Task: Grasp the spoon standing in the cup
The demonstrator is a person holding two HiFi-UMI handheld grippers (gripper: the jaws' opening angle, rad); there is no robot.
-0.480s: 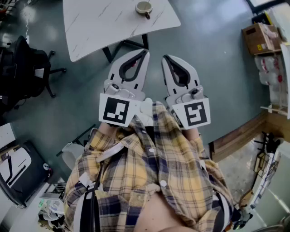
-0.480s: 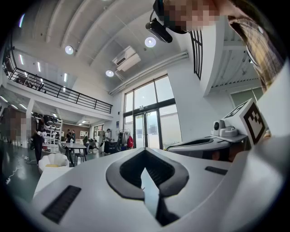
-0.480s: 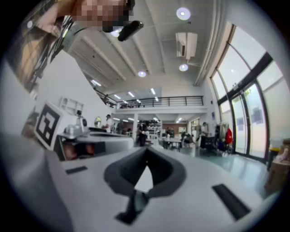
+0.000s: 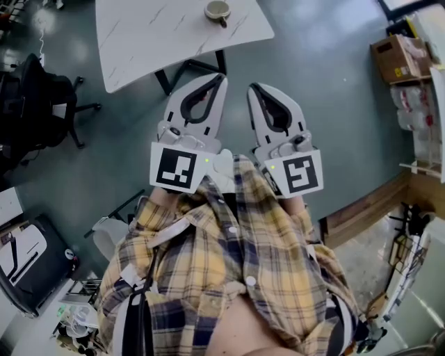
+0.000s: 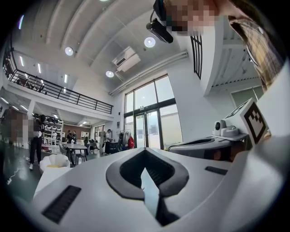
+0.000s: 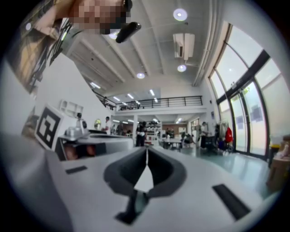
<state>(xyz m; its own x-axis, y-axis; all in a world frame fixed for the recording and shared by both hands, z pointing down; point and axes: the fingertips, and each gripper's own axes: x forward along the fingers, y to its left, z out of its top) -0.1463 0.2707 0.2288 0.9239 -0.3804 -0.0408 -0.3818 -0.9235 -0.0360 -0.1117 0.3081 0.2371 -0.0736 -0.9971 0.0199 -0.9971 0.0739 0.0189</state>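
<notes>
In the head view a small cup [image 4: 217, 10] stands near the far edge of a white marble-look table [image 4: 160, 35]; I cannot make out a spoon in it. My left gripper [image 4: 221, 78] and right gripper [image 4: 253, 88] are held side by side close to my chest, well short of the table, pointing toward it. Both are shut with nothing between the jaws. The left gripper view shows its jaws [image 5: 145, 152] closed tip to tip against a far room. The right gripper view shows its jaws [image 6: 147, 152] closed the same way.
A black office chair [image 4: 35, 111] stands at the left by the table. A cardboard box [image 4: 398, 59] and shelving [image 4: 424, 104] are at the right, a wooden board [image 4: 365, 208] lies on the floor at the lower right. People and tables stand far off in the gripper views.
The table and cup have shifted slightly up in the head view; both grippers stay shut and in the same place.
</notes>
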